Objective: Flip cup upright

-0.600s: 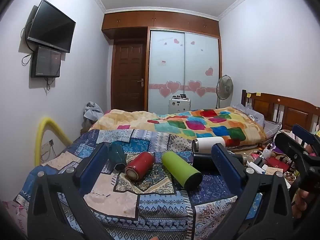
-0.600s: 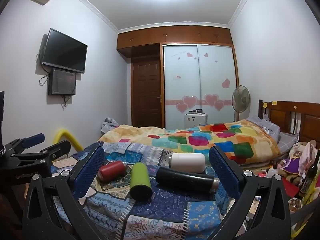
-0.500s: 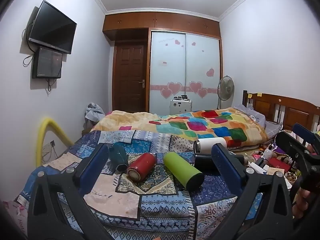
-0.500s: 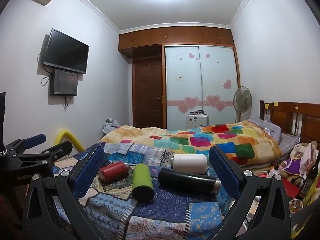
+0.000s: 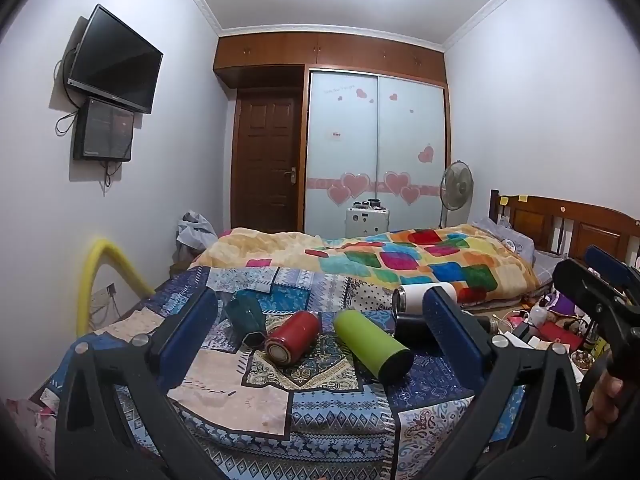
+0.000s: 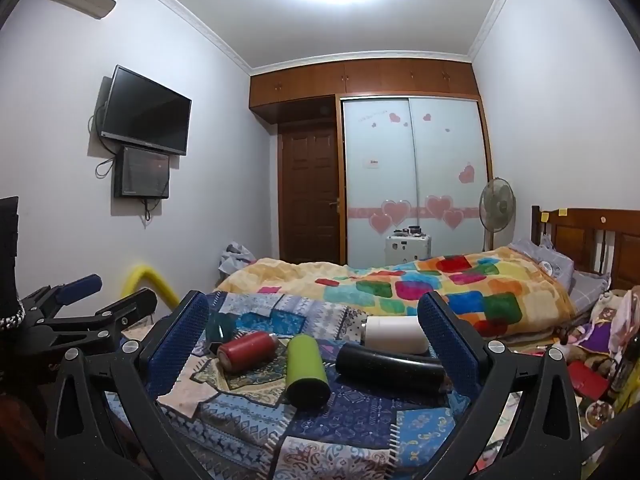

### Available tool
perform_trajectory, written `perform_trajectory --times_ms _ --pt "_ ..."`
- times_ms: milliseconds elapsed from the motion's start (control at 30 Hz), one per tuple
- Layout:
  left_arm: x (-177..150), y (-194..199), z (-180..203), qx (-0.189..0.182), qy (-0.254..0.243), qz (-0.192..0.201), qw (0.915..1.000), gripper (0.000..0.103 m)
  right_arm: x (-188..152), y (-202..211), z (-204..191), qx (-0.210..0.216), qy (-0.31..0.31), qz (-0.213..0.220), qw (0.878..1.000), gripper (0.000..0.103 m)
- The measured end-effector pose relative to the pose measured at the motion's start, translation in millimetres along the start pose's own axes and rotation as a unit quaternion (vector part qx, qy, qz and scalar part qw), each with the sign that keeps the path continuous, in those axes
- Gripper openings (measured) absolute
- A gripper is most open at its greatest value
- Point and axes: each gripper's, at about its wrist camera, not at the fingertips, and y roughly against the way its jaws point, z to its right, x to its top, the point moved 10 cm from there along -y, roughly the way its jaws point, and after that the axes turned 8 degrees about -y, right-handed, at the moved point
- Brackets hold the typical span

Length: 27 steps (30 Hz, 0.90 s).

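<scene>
Several cups lie on their sides on a patchwork cloth (image 5: 240,388): a dark teal faceted cup (image 5: 246,320), a red cup (image 5: 294,337), a lime green cup (image 5: 372,346), a black flask (image 6: 390,365) and a white cup (image 6: 394,330). The same red cup (image 6: 250,350) and green cup (image 6: 306,370) show in the right wrist view. My left gripper (image 5: 320,320) is open and empty, held back from the cups. My right gripper (image 6: 314,322) is open and empty, also short of them.
A bed with a colourful quilt (image 5: 400,260) lies behind the cloth. A yellow foam tube (image 5: 100,276) stands at the left wall. Clutter (image 6: 592,344) sits at the right, below a wooden headboard (image 5: 560,224). A door and a wardrobe are at the back.
Both views have tilted upward slightly, so the cups sit a little lower in each frame. No cup has moved and both grippers stay open.
</scene>
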Motion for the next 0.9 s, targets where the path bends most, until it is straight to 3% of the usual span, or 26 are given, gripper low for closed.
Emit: perform_trajectory --times_ms 900 --pt "6.8 15.2 10.1 0.001 -0.018 0.025 0.9995 0.103 2.9 13.0 7.4 0.002 -0.014 0.004 1.000 0.103"
